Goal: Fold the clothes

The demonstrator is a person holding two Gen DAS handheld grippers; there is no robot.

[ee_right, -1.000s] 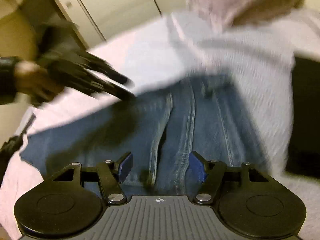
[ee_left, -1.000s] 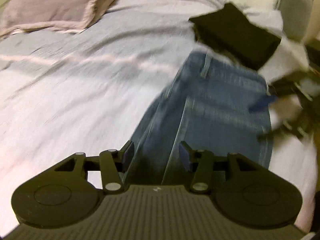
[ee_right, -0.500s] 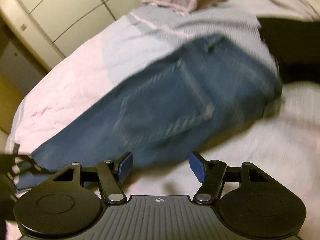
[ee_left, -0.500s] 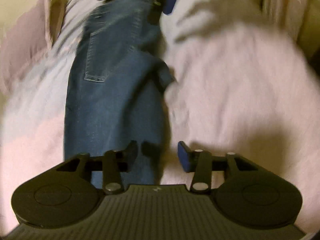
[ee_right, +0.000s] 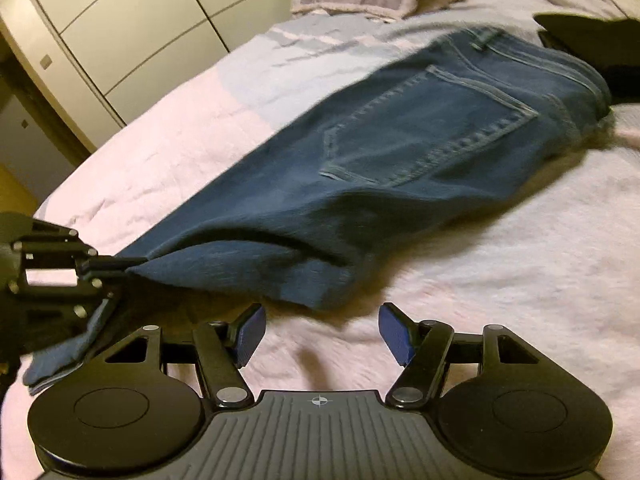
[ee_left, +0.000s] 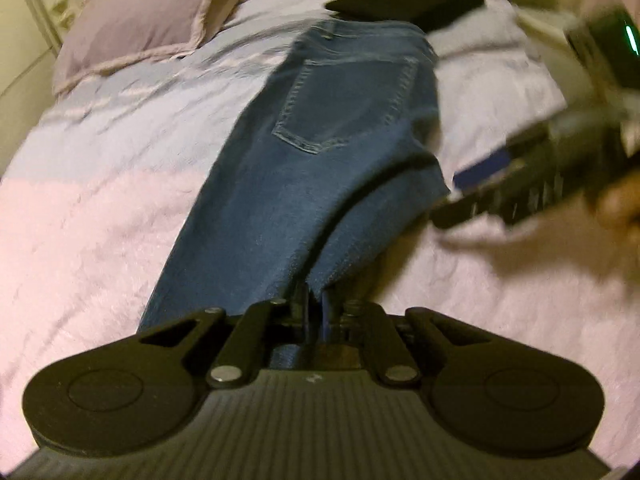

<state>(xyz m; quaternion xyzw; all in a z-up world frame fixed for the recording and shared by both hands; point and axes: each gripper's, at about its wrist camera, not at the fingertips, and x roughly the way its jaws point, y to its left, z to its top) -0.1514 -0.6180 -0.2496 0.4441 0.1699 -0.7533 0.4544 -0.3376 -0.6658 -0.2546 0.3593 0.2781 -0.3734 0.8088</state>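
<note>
Jeans (ee_left: pixel 320 152) halved lengthwise on bed (ee_left: pixel 88 220); left gripper (ee_left: pixel 316 316) jaws clamp a hem (probably), right gripper (ee_right: pixel 320 336) jaws open, crosswise folds remaining.

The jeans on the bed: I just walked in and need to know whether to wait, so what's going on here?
A person with a gripping tool in each hand is folding a pair of blue jeans lying on the bed. The left tool is shut on the jeans' leg end. The right tool is open over the bedcover beside them, gripping nothing. A black folded garment lies past the waistband, near a pillow.
</note>
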